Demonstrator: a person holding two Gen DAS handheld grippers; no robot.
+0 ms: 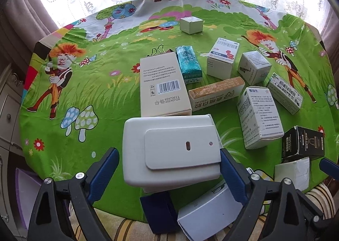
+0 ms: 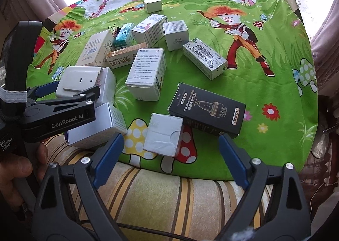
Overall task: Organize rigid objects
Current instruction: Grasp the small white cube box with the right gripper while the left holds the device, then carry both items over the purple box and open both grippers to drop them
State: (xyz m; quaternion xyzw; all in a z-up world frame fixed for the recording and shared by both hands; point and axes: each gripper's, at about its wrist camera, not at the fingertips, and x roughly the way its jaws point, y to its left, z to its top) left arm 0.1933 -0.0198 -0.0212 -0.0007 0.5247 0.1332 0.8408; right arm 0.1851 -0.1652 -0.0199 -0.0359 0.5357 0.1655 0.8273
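Note:
My left gripper [image 1: 169,167] is shut on a white box with a flap lid [image 1: 171,148]; it also shows in the right wrist view [image 2: 79,80]. It holds the box over a grey-white box [image 1: 209,209] at the table's near edge. My right gripper [image 2: 171,160] is open and empty, its fingertips either side of a small white box [image 2: 163,135]. A black DORMI box [image 2: 207,109] lies just beyond it. Several medicine boxes lie in the table's middle, among them a tall beige box [image 1: 161,84] and a teal box [image 1: 188,63].
A green cartoon cloth [image 2: 264,61] covers the table. A striped cushion [image 2: 159,194] lies below the near edge. A small grey box [image 1: 191,25] stands alone at the back. A cabinet [image 1: 8,114] is at the left. Curtains hang behind.

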